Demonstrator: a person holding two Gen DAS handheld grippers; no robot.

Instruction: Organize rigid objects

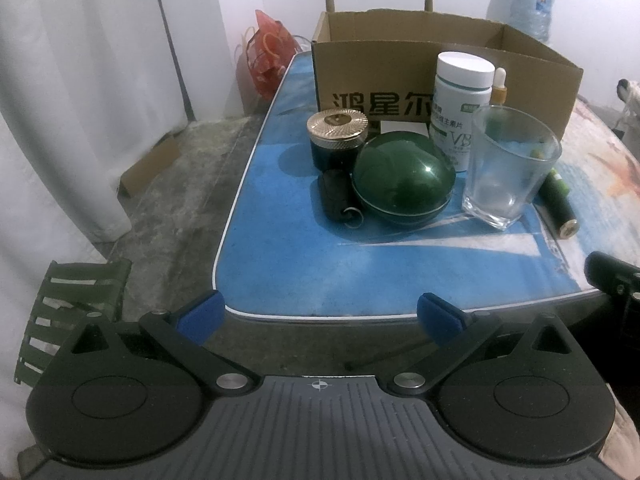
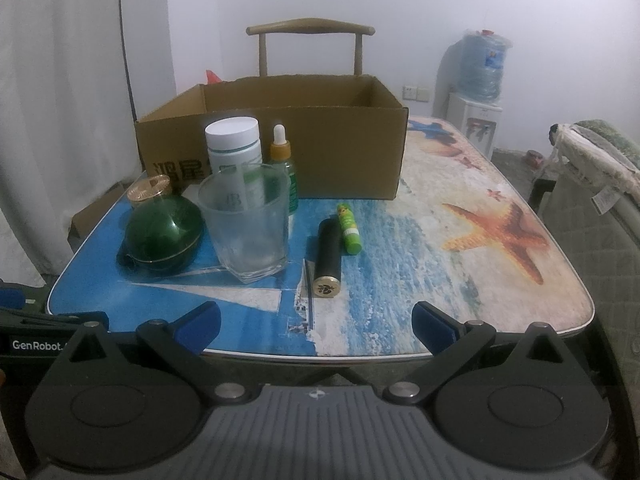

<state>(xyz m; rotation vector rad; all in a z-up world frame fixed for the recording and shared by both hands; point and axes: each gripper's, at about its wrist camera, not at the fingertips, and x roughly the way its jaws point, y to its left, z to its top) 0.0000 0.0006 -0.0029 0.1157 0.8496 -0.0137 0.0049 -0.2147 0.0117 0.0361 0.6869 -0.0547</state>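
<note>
Left gripper (image 1: 318, 314): hovering at the lower centre of its frame over the near desk edge; jaws spread wide, gripping nothing
Right gripper (image 2: 316, 322): sitting low in its frame; likewise wide open and empty
Desk (image 2: 460, 280): carrying every item
Cardboard box (image 2: 348, 152): standing open at the frame's upper middle
Glass tumbler (image 2: 246, 224): standing upright left of centre; green domed case (image 2: 162, 236) just beside it
White bottle (image 2: 236, 148); dropper bottle (image 2: 282, 160): standing behind the tumbler, before the box
Black tube (image 2: 328, 256); green stick (image 2: 349, 228): lying side by side at centre
</note>
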